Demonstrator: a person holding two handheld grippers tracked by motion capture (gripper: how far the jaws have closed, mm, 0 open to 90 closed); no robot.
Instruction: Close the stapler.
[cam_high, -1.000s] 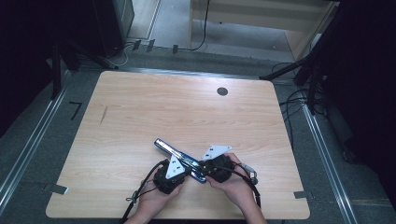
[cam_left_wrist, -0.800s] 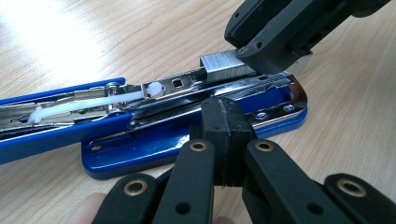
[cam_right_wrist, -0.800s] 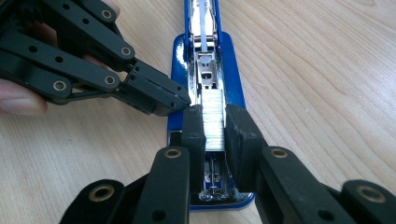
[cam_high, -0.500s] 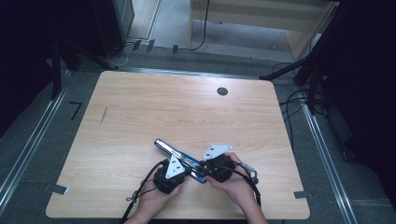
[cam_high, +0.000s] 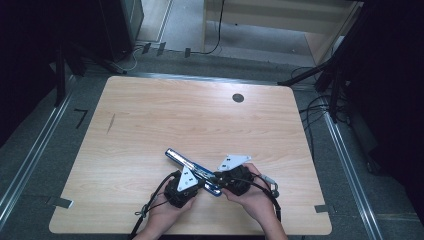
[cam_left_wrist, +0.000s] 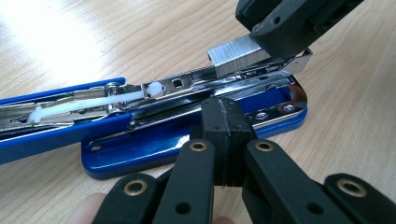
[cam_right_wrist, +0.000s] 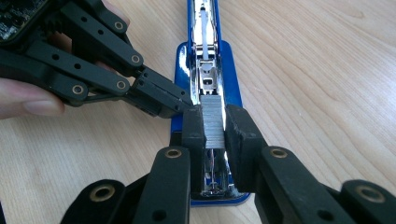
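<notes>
Blue and chrome, the stapler (cam_high: 192, 171) lies opened out flat near my edge of the wooden table (cam_high: 150, 125), its lid swung back so the metal channel faces up. My right gripper (cam_right_wrist: 214, 122) is clenched on a block of staples (cam_right_wrist: 213, 120), one pad pressed to each side of it, holding the block over the channel near the stapler's front end. In the left gripper view the same staples (cam_left_wrist: 236, 55) sit on the channel's rim with my right jaws on them from above. My left gripper (cam_left_wrist: 225, 119) has its jaws squeezed fully together with nothing between them; the closed tip presses against the side of the stapler's blue base (cam_left_wrist: 177, 144), beside the channel. In the right gripper view that closed tip comes in from the left and meets the stapler just beside my right pads. From above, my two hands sit close together at the table's near edge, the left gripper (cam_high: 184, 186) and the right gripper (cam_high: 235, 180) meeting over the stapler's near end, while its lid reaches away toward the table's middle.
</notes>
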